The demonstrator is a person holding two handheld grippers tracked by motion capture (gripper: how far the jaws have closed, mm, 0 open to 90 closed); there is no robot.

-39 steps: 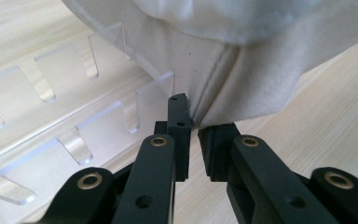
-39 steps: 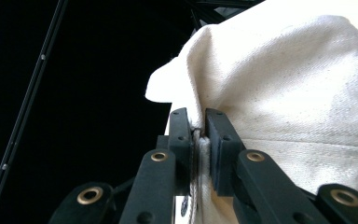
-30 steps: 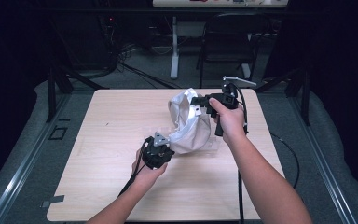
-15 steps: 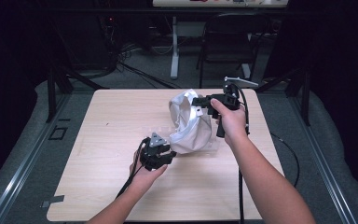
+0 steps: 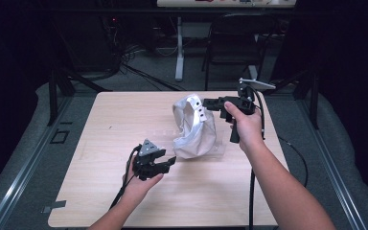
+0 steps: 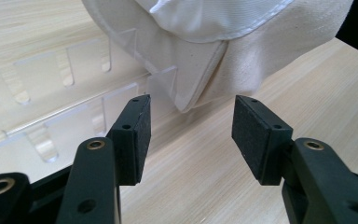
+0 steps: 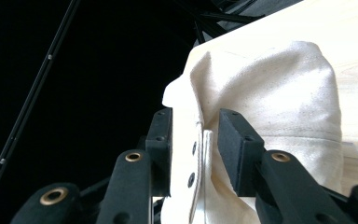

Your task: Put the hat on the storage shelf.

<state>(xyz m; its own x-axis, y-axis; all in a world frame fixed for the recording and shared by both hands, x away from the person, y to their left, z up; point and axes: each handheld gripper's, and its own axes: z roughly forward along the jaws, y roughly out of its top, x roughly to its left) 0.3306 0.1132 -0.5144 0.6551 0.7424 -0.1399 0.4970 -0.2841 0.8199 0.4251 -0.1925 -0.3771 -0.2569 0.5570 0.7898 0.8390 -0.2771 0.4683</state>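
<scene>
High view above the table [image 5: 100, 201], both gripper views close on the white cloth bag [image 5: 194, 129], shared with high view.

Light falls from above onto your bench [image 5: 100, 143], leaving the surrounding room nearly black. The white cloth bag [image 5: 194, 127] reads brightest, close to overexposed. In your left gripper view the clear plastic rack [image 6: 51, 112] carries pale glare; near jaw parts are soft. The high view is slightly grainy.

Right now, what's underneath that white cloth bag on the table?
A clear plastic slotted rack lies flat on the wooden table, partly under the white cloth bag. How far it runs beneath is covered by the fabric. The right hand-held gripper clamps the bag's rim.
</scene>
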